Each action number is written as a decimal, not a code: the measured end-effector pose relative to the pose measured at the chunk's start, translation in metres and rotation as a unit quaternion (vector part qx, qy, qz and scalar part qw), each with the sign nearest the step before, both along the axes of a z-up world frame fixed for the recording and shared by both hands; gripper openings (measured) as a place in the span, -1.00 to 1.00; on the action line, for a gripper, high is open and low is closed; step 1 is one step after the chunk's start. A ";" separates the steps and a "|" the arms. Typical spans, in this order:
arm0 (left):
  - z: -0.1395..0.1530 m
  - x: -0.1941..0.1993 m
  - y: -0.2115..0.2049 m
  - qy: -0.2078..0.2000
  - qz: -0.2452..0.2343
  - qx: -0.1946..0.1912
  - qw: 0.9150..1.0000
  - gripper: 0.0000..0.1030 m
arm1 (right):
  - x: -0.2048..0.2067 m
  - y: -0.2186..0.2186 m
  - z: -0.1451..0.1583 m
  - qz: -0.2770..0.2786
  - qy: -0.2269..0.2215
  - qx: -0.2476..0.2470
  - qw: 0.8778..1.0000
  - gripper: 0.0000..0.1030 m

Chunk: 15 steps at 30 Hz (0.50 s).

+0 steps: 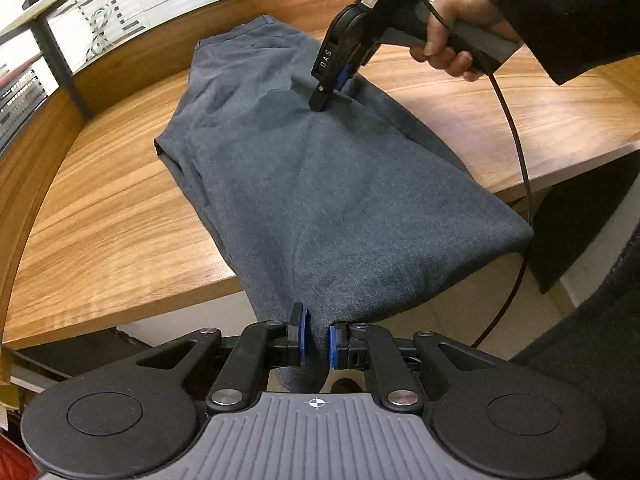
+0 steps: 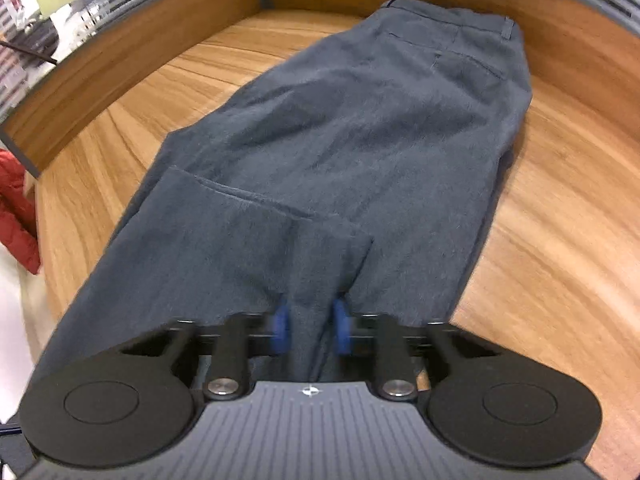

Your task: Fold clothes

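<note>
Both trouser [image 1: 304, 184] hems hidden, right view seemingly motion-blurred

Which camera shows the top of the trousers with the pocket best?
The right wrist view: the waistband and pocket slit of the trousers are closer and facing the camera. In the left wrist view the waistband is far away and small.
</note>
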<state>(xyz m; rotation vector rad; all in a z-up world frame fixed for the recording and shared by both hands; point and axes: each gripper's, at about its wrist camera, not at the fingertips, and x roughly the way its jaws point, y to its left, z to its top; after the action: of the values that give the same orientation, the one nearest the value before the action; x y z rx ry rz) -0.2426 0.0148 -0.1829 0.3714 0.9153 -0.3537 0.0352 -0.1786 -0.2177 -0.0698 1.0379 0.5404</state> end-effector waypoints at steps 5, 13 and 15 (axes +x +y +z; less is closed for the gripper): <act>0.000 0.001 0.001 -0.001 -0.010 0.004 1.000 -0.75 | -0.009 -0.006 0.024 0.000 -0.016 0.008 1.000 -0.84; -0.003 0.003 0.004 0.003 -0.019 0.009 1.000 -0.75 | -0.008 -0.010 0.012 -0.031 -0.012 -0.063 0.997 -0.55; -0.003 0.003 0.005 0.004 -0.019 0.010 1.000 -0.75 | -0.007 -0.008 0.011 -0.029 -0.017 -0.062 0.998 -0.48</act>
<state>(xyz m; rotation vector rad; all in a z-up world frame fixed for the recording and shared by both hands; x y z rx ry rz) -0.2393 0.0194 -0.1861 0.4068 0.9209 -0.3816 0.0279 -0.1867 -0.2071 -0.1577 1.0373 0.4215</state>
